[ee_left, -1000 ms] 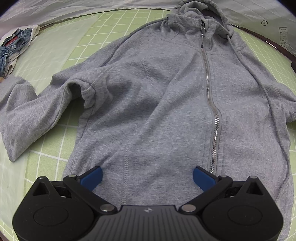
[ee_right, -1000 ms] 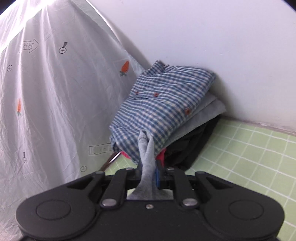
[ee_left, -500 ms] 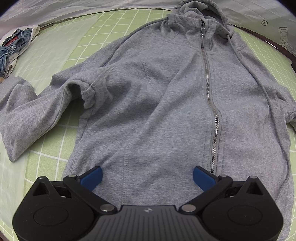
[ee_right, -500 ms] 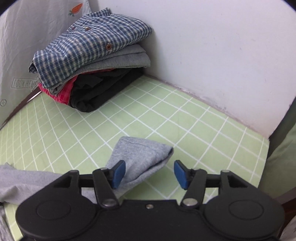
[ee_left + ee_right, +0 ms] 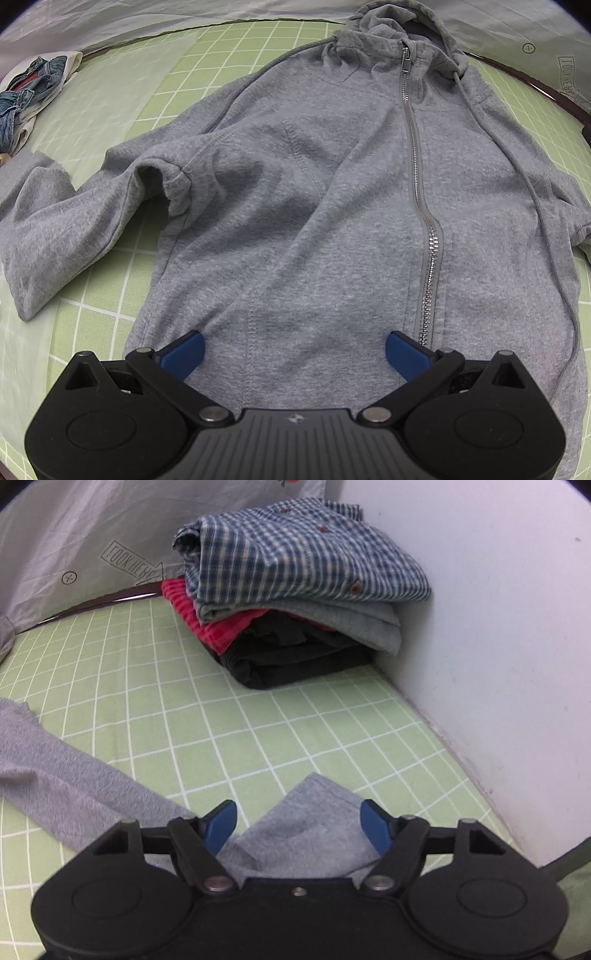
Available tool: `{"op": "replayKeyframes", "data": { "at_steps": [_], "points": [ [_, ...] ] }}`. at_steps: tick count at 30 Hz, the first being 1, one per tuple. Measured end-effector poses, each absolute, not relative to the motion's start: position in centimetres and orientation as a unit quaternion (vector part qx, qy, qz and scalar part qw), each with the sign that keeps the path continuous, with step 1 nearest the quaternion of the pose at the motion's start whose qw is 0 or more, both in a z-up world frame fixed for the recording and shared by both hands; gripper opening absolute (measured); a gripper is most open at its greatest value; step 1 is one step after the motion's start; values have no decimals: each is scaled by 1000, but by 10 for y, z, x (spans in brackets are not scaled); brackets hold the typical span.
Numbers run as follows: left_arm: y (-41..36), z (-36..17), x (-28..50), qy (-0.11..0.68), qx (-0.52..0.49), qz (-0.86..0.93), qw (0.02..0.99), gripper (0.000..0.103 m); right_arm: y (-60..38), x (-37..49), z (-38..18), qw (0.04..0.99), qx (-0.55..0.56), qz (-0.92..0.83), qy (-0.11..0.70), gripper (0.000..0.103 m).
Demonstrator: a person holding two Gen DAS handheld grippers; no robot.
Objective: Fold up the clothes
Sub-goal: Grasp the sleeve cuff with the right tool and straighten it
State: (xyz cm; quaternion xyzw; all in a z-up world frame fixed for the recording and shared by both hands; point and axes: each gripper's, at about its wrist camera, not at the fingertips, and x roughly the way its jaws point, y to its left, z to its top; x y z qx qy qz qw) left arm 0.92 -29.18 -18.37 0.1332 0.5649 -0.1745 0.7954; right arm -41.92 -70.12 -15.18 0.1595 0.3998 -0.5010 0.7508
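The left hand-held gripper (image 5: 294,350) hangs over the lower front of a grey zip-up hoodie (image 5: 332,206), its blue pads spread wide with nothing clamped between them; only the flat cloth of the hoodie's body shows in the gap. The hoodie lies face up on a green sheet with a white grid (image 5: 177,74), zipper (image 5: 417,184) closed and running from near the gripper up to the hood (image 5: 399,18) at the far end. One sleeve (image 5: 66,229) spreads out to the left in the left wrist view, bent and rumpled at the shoulder. Beyond it, at the left edge, sits a bundle of blue denim (image 5: 26,96).

The right hand-held gripper (image 5: 299,825) is also open, at a middling width, with the cuff end of the hoodie's other sleeve (image 5: 310,830) lying loose between the pads; whether a pad touches the cloth cannot be told. This sleeve trails away to the left across the gridded sheet. Further off, in the corner against the white wall (image 5: 498,627), stands a stack of folded clothes: a blue checked shirt (image 5: 303,557) on top, a grey garment and a red one under it, and a black one (image 5: 295,657) at the bottom. A pale printed sheet (image 5: 92,535) hangs behind, to the left of the stack.
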Motion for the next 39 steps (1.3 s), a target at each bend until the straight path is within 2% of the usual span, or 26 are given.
{"op": "replayKeyframes", "data": {
  "at_steps": [8,12,18,29,39],
  "points": [
    [-292,-184,9,564,134,-175,796,103,-698,-434,-174,739,237,-487,399,67],
    [-291,-184,10,564,134,-175,796,103,-705,-438,-172,739,243,-496,386,38],
    [-291,-184,10,563,134,-175,796,103,-711,-443,-160,751,238,-494,368,20],
    [-291,-184,9,562,134,-176,797,103,-727,-461,-92,761,167,-565,269,13],
    [-290,-184,9,562,134,-176,797,103,-747,-512,-111,694,177,-629,302,13]
  ]
}}
